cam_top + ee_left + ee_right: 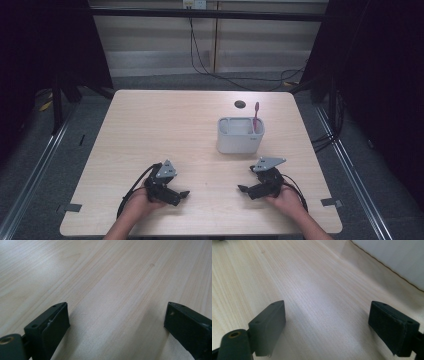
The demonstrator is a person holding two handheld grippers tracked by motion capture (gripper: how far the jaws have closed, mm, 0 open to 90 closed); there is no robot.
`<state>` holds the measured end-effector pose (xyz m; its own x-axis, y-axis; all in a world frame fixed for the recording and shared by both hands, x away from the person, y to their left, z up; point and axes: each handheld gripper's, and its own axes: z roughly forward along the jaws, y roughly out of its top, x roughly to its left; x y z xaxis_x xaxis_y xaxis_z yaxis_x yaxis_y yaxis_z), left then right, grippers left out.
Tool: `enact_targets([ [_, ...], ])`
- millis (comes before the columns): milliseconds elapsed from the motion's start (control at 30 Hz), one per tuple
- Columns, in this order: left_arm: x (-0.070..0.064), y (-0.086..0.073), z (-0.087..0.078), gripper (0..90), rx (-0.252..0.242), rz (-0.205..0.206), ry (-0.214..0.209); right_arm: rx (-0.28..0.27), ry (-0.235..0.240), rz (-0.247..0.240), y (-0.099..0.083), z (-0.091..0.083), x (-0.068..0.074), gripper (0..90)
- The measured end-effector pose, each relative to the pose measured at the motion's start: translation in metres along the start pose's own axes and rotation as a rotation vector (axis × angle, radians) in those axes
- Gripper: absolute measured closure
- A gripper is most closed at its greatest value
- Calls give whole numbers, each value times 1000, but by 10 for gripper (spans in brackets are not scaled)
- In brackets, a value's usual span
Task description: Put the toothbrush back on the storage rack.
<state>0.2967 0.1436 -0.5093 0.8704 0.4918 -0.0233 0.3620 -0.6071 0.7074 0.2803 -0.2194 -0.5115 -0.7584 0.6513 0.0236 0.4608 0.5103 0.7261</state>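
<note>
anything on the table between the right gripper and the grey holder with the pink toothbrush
No, that stretch is bare wood. In the high view the right gripper rests near the table's front edge, and only tabletop separates it from the grey holder with the toothbrush.

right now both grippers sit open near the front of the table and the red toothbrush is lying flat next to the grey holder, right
Not quite. The high view shows the red toothbrush standing upright inside the grey holder, not lying flat beside it. The rest holds: the left gripper and right gripper sit near the table's front edge, jaws open.
</note>
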Motion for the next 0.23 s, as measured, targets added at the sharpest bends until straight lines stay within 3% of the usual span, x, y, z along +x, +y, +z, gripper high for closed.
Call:
enact_targets([
  [233,0,0,0,56,0,0,1,2,-10,20,0,0,-1,129],
])
